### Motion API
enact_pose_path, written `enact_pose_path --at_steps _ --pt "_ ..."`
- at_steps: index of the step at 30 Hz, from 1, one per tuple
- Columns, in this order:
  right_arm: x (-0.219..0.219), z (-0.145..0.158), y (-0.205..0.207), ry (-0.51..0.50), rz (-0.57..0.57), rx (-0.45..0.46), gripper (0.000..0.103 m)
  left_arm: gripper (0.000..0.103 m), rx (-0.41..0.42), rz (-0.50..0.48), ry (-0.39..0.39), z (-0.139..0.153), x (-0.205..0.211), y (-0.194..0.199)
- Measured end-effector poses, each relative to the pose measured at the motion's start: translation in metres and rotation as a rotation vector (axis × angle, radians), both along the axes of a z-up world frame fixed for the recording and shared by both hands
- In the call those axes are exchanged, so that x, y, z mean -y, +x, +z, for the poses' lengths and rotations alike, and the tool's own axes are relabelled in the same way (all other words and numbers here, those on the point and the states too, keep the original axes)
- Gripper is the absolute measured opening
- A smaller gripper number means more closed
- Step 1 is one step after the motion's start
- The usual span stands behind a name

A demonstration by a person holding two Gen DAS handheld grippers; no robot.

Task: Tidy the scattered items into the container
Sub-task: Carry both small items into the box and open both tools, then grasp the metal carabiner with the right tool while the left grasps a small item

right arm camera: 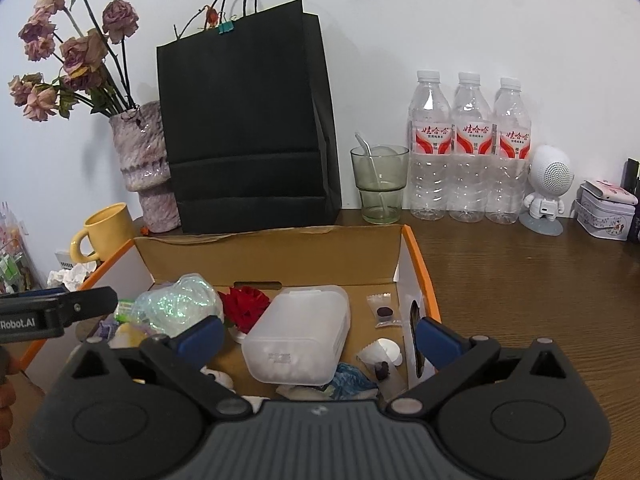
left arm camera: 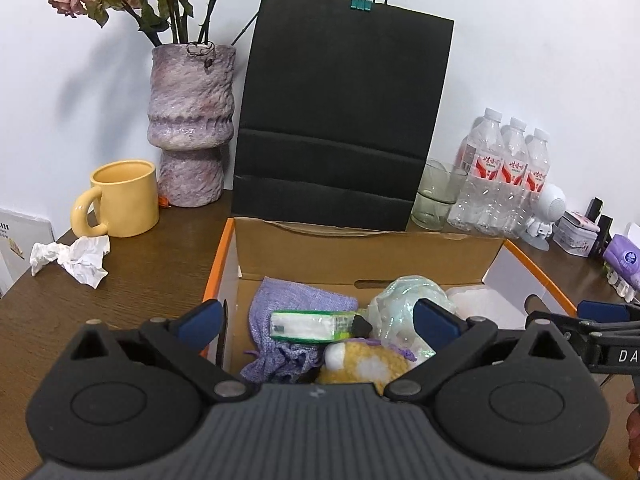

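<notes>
Dark brown wood-grain table [right arm camera: 520, 280] bearing all items; tall black paper bag [left arm camera: 340, 120] upright against the wall, directly behind the open cardboard box with orange rim [left arm camera: 360, 250], the container; mottled purple ceramic vase [left arm camera: 190, 120] of dried roses left of the bag; three clear plastic water bottles [right arm camera: 470, 152] in a row to its right, a green-tinted glass [right arm camera: 378, 184] beside them; left gripper [left arm camera: 316, 322] poised over the box's left half, jaws spread wide, gripping nothing; right gripper [right arm camera: 320, 334] over the right half, likewise wide and empty; translucent white plastic case [right arm camera: 296, 336] lying inside the box; lilac knitted cloth [left arm camera: 288, 304] inside at left, a green-edged white packet [left arm camera: 308, 325] resting on it; yellow ceramic mug [left arm camera: 124, 200] outside, left of the box; crumpled white tissue [left arm camera: 76, 258] in front of the mug, on the table outside the box; small red item [right arm camera: 244, 306] in the box, possibly a fabric rose
</notes>
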State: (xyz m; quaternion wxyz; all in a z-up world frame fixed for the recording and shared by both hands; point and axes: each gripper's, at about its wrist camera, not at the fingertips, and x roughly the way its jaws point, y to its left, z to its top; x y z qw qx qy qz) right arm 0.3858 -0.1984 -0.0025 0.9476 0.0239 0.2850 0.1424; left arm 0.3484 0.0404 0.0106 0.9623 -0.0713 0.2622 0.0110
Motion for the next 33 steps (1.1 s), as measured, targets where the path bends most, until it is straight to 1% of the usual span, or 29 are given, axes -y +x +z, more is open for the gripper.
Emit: enact_pose_path --at_steps 9,12,18,21,23,24,26,29,31,33 --pt "-0.001 -0.002 -0.001 -0.005 0.003 -0.009 0.103 0.103 0.005 -0.006 0.009 0.001 0.003 -0.002" --pt "0.0 0.001 -0.005 -0.011 -0.003 -0.012 0.103 0.103 0.01 -0.005 0.011 0.005 0.005 -0.006" --pt "0.015 0.012 -0.04 0.002 -0.036 0.031 0.103 0.103 0.059 -0.014 -0.007 0.017 0.012 -0.045" --pt "0.022 0.007 -0.065 -0.015 -0.042 0.036 0.103 0.103 0.069 0.005 -0.033 0.015 0.014 -0.069" --pt "0.029 0.001 -0.084 -0.012 -0.06 0.046 0.103 0.103 0.075 0.008 -0.051 0.007 0.013 -0.088" --pt "0.032 -0.003 -0.092 -0.007 -0.063 0.04 0.103 0.103 0.069 0.01 -0.061 0.001 0.012 -0.097" --pt "0.035 -0.015 -0.102 0.004 -0.053 0.009 0.103 0.103 0.032 -0.002 -0.07 -0.011 0.013 -0.107" --pt "0.029 -0.037 -0.104 -0.023 -0.045 -0.06 0.103 0.103 -0.036 -0.02 -0.07 -0.032 0.021 -0.109" --pt "0.017 -0.048 -0.1 -0.073 -0.031 -0.084 0.103 0.103 -0.078 -0.027 -0.046 -0.043 0.028 -0.104" --pt "0.006 -0.054 -0.098 -0.112 -0.021 -0.086 0.103 0.103 -0.093 -0.025 -0.003 -0.047 0.036 -0.101"
